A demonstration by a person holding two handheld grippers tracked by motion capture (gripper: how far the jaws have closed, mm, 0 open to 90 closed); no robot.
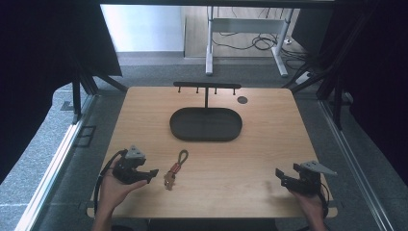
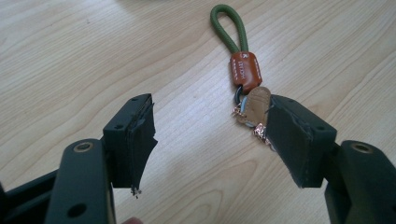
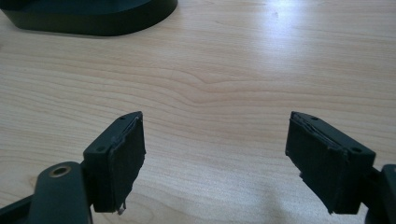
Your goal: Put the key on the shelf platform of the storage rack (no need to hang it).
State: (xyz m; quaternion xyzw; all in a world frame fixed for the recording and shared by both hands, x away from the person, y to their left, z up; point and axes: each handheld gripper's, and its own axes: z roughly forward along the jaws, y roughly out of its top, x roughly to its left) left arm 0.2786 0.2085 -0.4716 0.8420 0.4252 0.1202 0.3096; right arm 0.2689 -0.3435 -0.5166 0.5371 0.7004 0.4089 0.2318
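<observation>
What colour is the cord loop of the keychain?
Olive green; the cord loop shows best in the left gripper view.

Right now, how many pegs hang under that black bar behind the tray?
4 pegs, spaced along the bar: one near its left end, two either side of the post, one near the right end. More could be hidden.

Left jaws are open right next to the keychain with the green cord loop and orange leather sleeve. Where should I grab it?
Grip the orange leather sleeve of the keychain with the green cord loop: likely the firmest, thickest part. It lies flat, loop pointing away, so bring the left gripper down from above, jaws closing across the sleeve's width. The right jaw already touches the tan tag; shift forward first.
</observation>
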